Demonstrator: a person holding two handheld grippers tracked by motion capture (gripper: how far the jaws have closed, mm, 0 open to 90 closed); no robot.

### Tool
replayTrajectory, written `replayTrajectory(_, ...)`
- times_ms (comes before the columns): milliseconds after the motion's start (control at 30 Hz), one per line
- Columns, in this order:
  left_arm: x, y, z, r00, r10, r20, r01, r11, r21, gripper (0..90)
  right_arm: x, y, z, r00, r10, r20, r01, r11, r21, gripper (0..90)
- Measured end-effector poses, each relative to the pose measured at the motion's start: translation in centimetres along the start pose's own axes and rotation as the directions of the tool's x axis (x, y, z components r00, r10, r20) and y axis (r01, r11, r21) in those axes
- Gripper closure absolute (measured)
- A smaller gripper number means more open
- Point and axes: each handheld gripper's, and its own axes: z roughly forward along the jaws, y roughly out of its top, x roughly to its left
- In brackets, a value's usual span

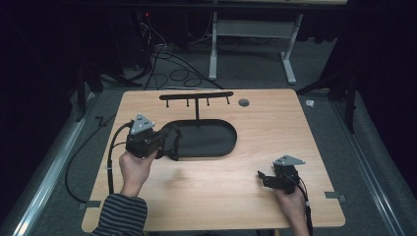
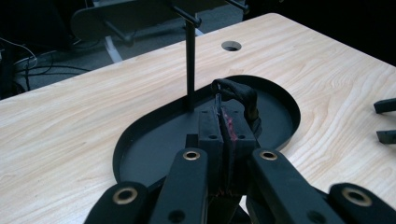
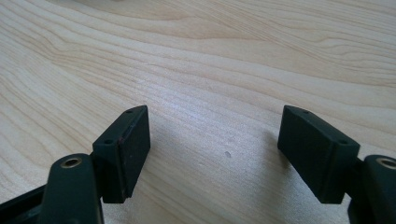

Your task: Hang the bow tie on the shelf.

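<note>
A black stand, with a post (image 1: 197,110) and a crossbar of small pegs (image 1: 196,97), rises from a black oval tray (image 1: 216,142) on the wooden table (image 1: 275,132). My left gripper (image 1: 170,143) hovers over the tray's left end, shut on a dark band (image 1: 175,139). In the left gripper view the dark band (image 2: 238,93) curls up out of the closed jaws of my left gripper (image 2: 222,116), with the post (image 2: 189,70) just behind it. My right gripper (image 1: 261,176) rests low near the table's front right, open; in its own view my right gripper (image 3: 215,140) has bare wood between the pads.
A round grommet hole (image 1: 244,102) sits in the table behind the tray. Cables (image 1: 172,69) and a desk frame (image 1: 255,44) lie on the floor beyond the far edge. The right gripper's jaw tips (image 2: 385,121) show at the edge of the left gripper view.
</note>
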Motion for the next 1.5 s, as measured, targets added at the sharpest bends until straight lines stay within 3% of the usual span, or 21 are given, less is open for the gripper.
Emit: replayTrajectory(1500, 3.4, 4.2, 2.1, 0.9948, -0.028, -0.098, 0.025, 0.9994, -0.023, 87.5, 0.0, 0.0, 0.0, 1.0, -0.001, -0.001, 0.001, 1.0, 0.001, 26.6)
